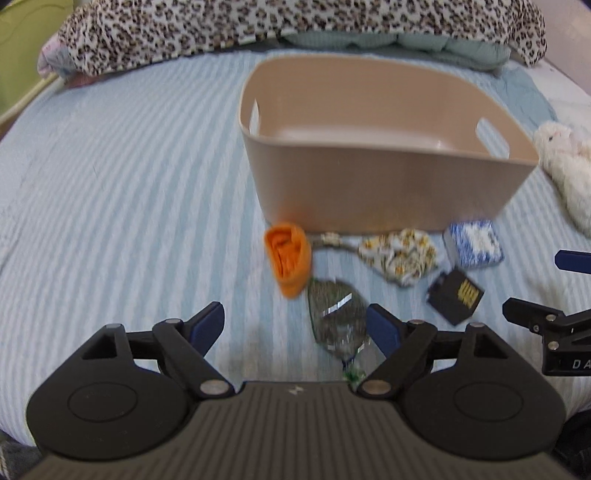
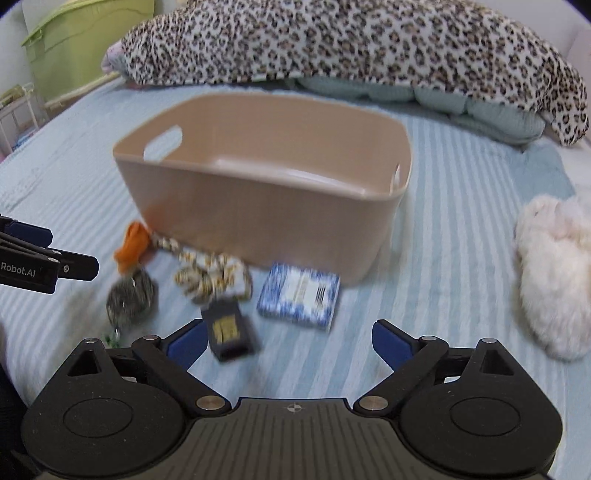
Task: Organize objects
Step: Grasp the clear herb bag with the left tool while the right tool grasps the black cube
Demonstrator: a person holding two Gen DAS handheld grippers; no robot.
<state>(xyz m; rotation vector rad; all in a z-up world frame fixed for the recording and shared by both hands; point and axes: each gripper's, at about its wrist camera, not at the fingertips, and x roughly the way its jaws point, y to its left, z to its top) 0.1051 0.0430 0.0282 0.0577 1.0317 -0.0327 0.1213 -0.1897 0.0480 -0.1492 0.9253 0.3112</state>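
Note:
An empty beige bin (image 1: pixel 384 184) (image 2: pixel 258 210) stands on the striped bed. In front of it lie an orange cloth (image 1: pixel 288 258) (image 2: pixel 131 245), a clear packet of dark bits (image 1: pixel 338 317) (image 2: pixel 129 295), a yellow-flowered cloth (image 1: pixel 400 256) (image 2: pixel 212 277), a blue-white box (image 1: pixel 474 243) (image 2: pixel 299 295) and a small black box with gold print (image 1: pixel 454 295) (image 2: pixel 229 330). My left gripper (image 1: pixel 295 325) is open above the bed, its right finger beside the packet. My right gripper (image 2: pixel 290 343) is open, its left finger beside the black box.
A white plush toy (image 1: pixel 567 166) (image 2: pixel 554 273) lies right of the bin. A leopard-print blanket (image 1: pixel 295 26) (image 2: pixel 351 44) and a teal quilt (image 2: pixel 461 99) lie behind it. A green container (image 2: pixel 81 44) stands beyond the bed's far left.

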